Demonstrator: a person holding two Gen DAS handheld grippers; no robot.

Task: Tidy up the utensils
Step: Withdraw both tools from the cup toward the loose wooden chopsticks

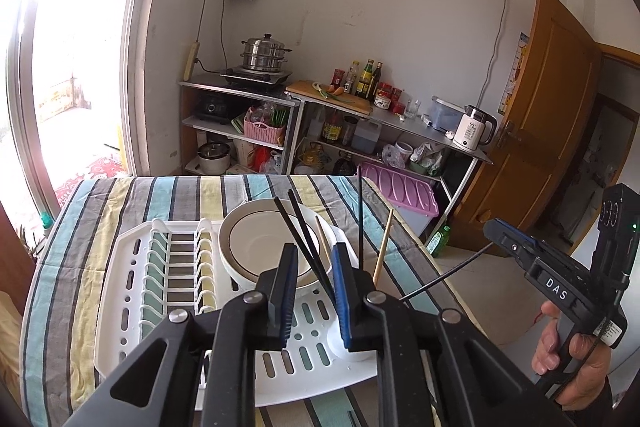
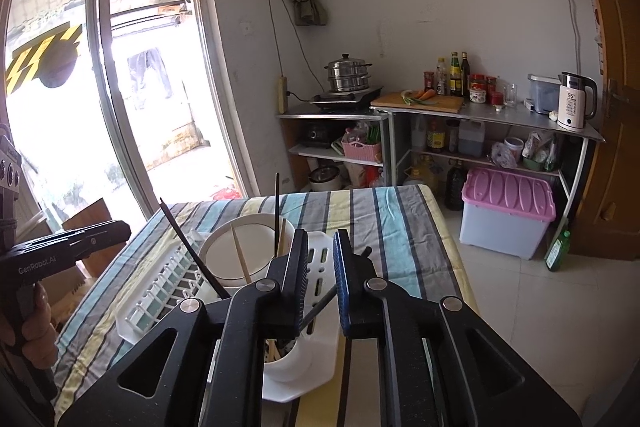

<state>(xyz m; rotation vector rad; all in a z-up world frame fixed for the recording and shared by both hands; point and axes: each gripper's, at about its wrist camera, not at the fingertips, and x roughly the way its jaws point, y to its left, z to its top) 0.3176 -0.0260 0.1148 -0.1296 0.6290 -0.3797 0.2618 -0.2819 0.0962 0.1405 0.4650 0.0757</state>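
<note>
rack (image 1: 132, 311): glossy white plastic | tablecloth (image 1: 80, 227): striped woven cloth | bowl (image 1: 240, 227): smooth glazed ceramic

It was a lived-in home kitchen: a steel steamer pot (image 2: 347, 74) sat on a cooktop, sauce bottles (image 2: 454, 74) stood beside a cutting board (image 2: 418, 101) with carrots, a white kettle (image 2: 575, 101) stood on the metal shelving, and a dish rack (image 1: 168, 267) lay on a striped tablecloth (image 1: 100, 219).

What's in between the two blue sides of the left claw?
In the left wrist view, two black chopsticks cross the gap of the left claw, with the white bowl behind. Whether they're gripped is unclear.
</note>
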